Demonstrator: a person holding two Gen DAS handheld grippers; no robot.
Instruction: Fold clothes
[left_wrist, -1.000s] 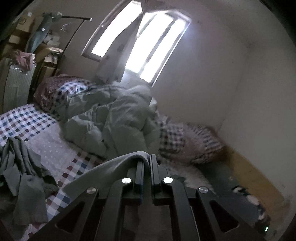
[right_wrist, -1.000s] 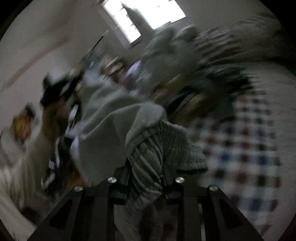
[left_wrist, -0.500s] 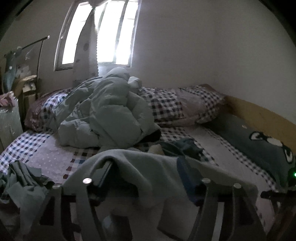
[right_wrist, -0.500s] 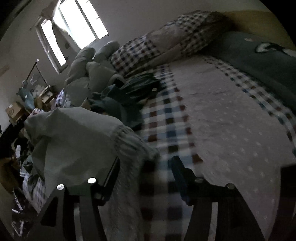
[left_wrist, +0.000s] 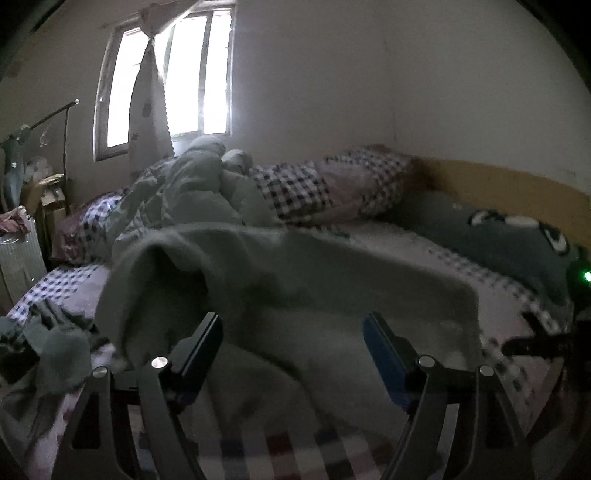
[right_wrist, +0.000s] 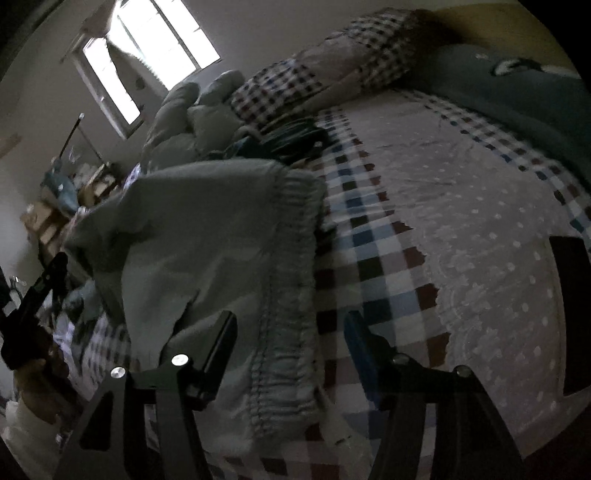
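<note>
both grippers have just let go. left gripper (left_wrist: 291, 354): fingers have been opening and now stand wide, pads clear of the cloth, nothing held. a second ago they were pinched shut on the grey garment's edge. right gripper (right_wrist: 290, 345): fingers also just opened, moderately wide; the ribbed waistband (right_wrist: 291, 280) lies between them but neither pad presses on it.

grey garment (left_wrist: 295, 295) now rests on the bed (right_wrist: 461, 221), spread over the checked sheet, one end bunched and raised in the left wrist view. earlier it hung from both grippers above the mattress.

other clothes wait in a crumpled heap (left_wrist: 48, 339) at the left edge of the bed; a pale duvet (left_wrist: 192, 199) is piled toward the window.

judgement: lay-down step finished, garment released for folding. likely next is smoothing the raised end, then regrasping an edge or the waistband to make the first fold.
</note>
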